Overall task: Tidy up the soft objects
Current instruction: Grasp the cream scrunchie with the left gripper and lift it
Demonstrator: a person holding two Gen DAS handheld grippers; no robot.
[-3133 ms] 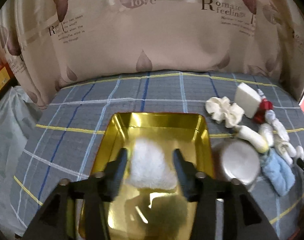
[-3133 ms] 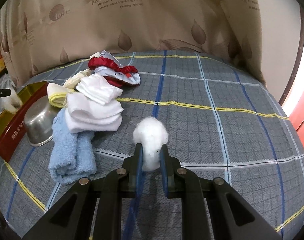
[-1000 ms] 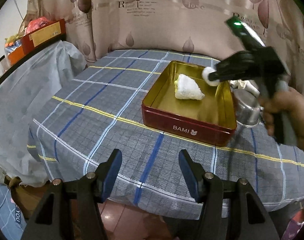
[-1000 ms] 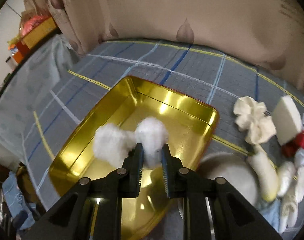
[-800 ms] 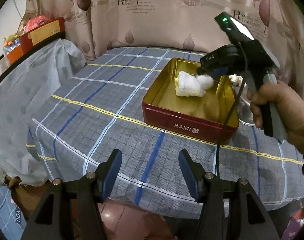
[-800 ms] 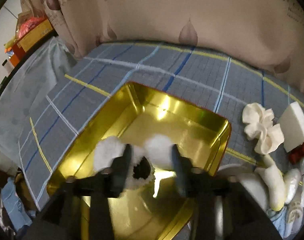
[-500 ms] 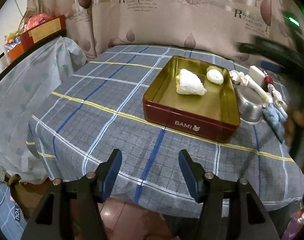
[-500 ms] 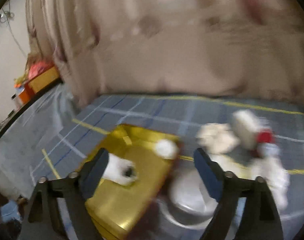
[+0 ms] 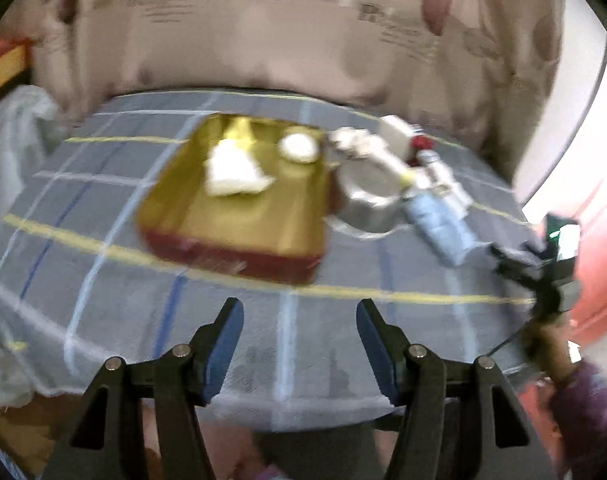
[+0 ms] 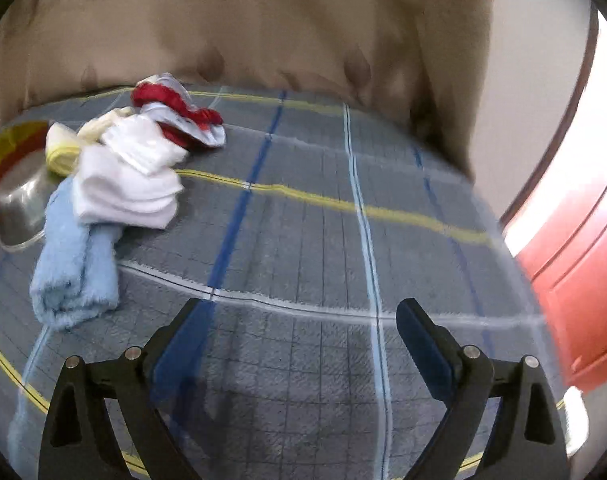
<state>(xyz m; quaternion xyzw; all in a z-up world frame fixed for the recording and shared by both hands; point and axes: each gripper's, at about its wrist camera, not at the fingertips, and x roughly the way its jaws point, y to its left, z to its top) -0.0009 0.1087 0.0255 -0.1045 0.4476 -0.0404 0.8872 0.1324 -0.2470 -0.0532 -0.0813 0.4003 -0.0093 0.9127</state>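
A beige curtain [image 9: 303,40] hangs behind the table [image 9: 103,280], which wears a grey plaid cloth; the curtain's print is too blurred to read beyond a large "R". The tin [image 9: 239,216], gold inside and red outside, holds a white cloth [image 9: 233,172] and a cotton ball [image 9: 299,147]; only the left view shows these. A steel bowl [image 9: 367,196] stands just right of the tin, then the blue towel [image 10: 73,264], white socks [image 10: 131,188] and a red-trimmed piece [image 10: 175,108], clearest in the right view. The left gripper [image 9: 299,340] gapes wide, empty. The right gripper [image 10: 299,336] has just been opening, nothing between its jaws.
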